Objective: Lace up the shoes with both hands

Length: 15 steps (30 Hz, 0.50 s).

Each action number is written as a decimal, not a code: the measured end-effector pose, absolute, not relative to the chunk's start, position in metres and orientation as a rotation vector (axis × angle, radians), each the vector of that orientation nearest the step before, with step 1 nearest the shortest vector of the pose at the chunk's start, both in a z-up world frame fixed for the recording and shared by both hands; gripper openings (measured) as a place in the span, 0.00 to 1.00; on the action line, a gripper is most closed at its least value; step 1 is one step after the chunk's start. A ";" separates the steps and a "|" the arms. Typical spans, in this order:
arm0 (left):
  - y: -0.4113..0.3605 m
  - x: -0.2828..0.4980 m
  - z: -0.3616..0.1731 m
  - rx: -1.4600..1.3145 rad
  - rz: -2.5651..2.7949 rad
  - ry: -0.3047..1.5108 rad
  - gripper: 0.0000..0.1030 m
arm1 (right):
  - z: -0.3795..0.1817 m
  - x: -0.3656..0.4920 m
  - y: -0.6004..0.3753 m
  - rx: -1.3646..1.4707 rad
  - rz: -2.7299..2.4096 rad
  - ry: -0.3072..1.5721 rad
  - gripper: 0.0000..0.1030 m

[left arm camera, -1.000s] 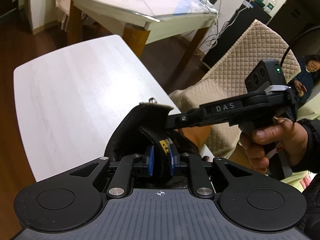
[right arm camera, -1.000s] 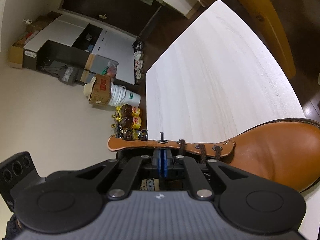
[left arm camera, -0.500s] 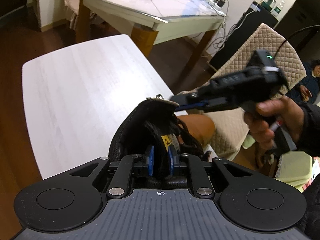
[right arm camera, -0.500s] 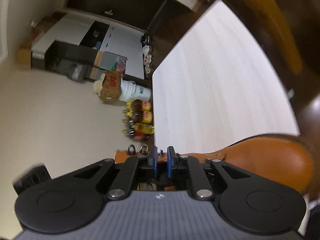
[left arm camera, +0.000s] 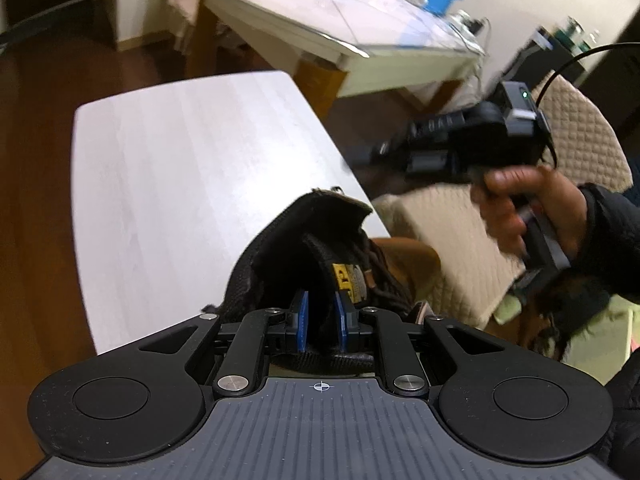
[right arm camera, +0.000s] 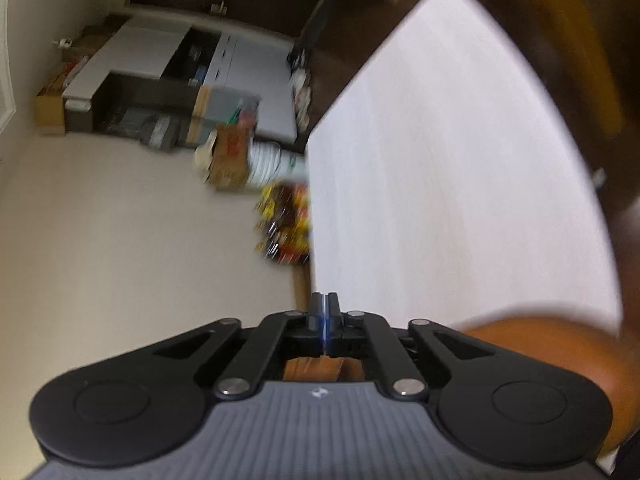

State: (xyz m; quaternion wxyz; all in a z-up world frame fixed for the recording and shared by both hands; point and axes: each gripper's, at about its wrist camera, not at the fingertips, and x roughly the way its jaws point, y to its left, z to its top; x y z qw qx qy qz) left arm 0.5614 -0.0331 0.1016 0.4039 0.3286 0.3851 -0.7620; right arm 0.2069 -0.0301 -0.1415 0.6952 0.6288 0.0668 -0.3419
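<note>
**Left tool holds the boot tongue, right tool closed and empty**

The left tool (left arm camera: 320,326) has its two blue pads on both sides of the black tongue (left arm camera: 320,264) of the boot (left arm camera: 408,258), and they press on it from left and right. The tongue stands up between the pads, with a yellow label on its inner side. The dark braided lace (left arm camera: 384,276) lies just right of the tongue, loose over the boot opening.

The right tool (right arm camera: 325,312) is fully closed, pad against pad, with nothing between them. In the left wrist view the right tool (left arm camera: 362,156) hangs in the air above and to the right of the boot, well apart from it, carried by a hand (left arm camera: 528,204) in a dark sleeve. This part is blurred.

The boot is brown leather and stands at the near right edge of the white bench (left arm camera: 192,168). In the right wrist view its rounded brown side (right arm camera: 536,344) shows just right of the tool.
</note>
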 end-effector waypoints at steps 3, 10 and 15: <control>-0.016 0.567 0.111 0.746 -1.852 0.967 0.14 | -0.125 0.187 -0.055 1.244 -0.902 0.210 0.03; 0.038 0.562 0.113 0.558 -1.614 1.021 0.13 | -0.083 0.259 -0.032 0.486 -0.376 0.760 0.20; 0.068 0.544 0.106 0.537 -1.568 1.061 0.13 | -0.093 0.279 -0.033 0.591 -0.173 0.850 0.22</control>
